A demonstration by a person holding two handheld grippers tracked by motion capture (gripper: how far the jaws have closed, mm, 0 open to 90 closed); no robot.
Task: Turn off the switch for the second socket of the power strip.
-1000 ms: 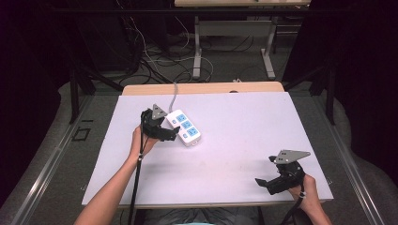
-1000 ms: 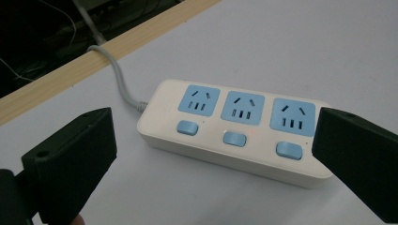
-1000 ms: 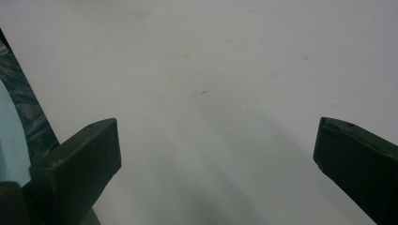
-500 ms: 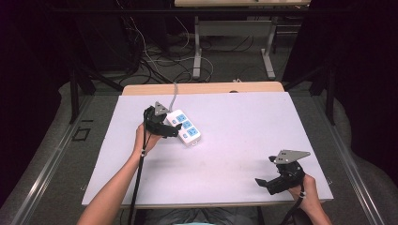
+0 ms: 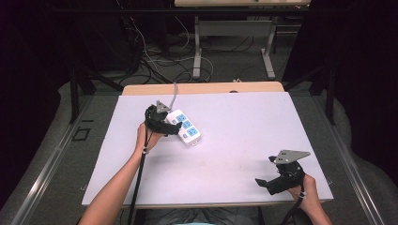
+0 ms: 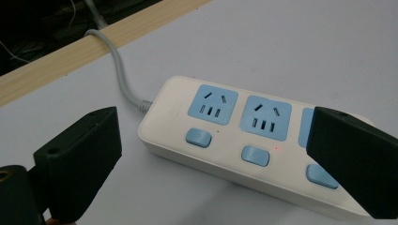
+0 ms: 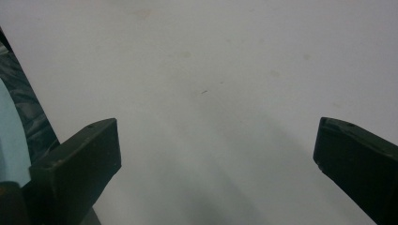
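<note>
A white power strip with blue sockets and blue switches lies on the white table, left of centre; its grey cord runs off the far edge. In the left gripper view the power strip sits just beyond the wide-apart jaws, a small red light beside its middle switch. My left gripper is open and hovers at the strip's near-left end. My right gripper is open, low over bare table at the front right, with nothing between its jaws.
A wooden strip edges the table's far side. Beyond it stand the legs of another desk and tangled cables on the floor. Dark floor surrounds the table.
My left gripper has edged slightly right and farther toward the power strip. The right gripper has stayed put.
</note>
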